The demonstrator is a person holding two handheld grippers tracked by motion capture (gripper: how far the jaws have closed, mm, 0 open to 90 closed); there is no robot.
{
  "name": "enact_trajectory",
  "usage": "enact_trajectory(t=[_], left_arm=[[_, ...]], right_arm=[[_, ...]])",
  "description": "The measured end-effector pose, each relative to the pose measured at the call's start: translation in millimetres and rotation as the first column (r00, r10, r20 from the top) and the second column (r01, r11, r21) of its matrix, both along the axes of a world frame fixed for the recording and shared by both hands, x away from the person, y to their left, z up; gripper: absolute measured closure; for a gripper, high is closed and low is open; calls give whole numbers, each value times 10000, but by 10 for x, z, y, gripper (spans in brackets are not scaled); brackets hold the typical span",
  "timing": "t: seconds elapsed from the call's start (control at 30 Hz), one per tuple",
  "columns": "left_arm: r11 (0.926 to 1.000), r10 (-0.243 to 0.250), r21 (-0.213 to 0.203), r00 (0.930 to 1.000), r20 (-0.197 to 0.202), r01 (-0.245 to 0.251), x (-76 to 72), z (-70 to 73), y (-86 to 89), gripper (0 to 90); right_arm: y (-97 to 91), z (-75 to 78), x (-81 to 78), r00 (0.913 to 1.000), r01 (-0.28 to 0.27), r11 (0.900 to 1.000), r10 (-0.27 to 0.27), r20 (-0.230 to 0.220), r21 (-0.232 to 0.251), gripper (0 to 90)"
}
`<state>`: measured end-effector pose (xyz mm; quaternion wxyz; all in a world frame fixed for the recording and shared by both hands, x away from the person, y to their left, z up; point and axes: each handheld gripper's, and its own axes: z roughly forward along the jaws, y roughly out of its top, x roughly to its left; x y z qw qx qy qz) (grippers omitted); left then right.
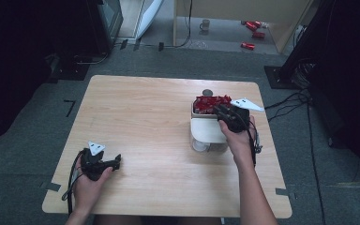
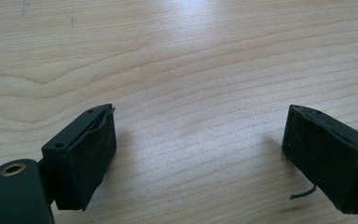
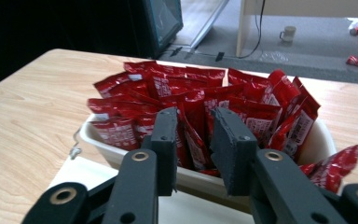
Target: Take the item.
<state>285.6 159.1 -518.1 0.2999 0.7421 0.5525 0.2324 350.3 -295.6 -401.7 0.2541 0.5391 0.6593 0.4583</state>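
Red packets (image 3: 200, 107) stand packed together in a cream tray (image 3: 314, 142) near the right edge of the desk (image 1: 145, 122), a little toward the far side. White print sits on the packets, but it is too small to read. In the right gripper view one more red packet (image 3: 338, 165) lies outside the tray, by its wall. The tray rests on a white box (image 1: 206, 133).

Held in the person's right hand, the right gripper (image 3: 193, 149) sits at the near wall of the tray. Its two black jaws stand close together with a thin gap, and one red packet shows between them. I cannot tell if the pads press on it.

Near the front left corner of the desk, the left gripper (image 2: 198, 154) rests in the person's left hand. Its jaws are wide apart with bare wood between them.

Looking down from the high view, a small round grey thing (image 1: 207, 93) sits just behind the tray. On the floor far off are a mug (image 3: 287, 33) and red packs (image 1: 252, 29).
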Motion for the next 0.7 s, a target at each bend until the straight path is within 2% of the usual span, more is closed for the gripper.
enact_trajectory(t=[0.27, 0.53, 0.7], left_arm=[[10000, -1, 1, 10000, -1, 1, 0, 0, 0, 104], [10000, 6, -14, 10000, -6, -6, -1, 0, -1, 105], [10000, 5, -4, 10000, 8, -5, 0, 0, -1, 105]], right_arm=[[42, -42, 57, 9997, 254, 9990, -256, -40, -370, 900], [62, 47, 36, 9990, 445, 9964, -438, 114, -725, 900], [68, 124, 18, 9984, 540, 9961, -528, 196, -700, 900]])
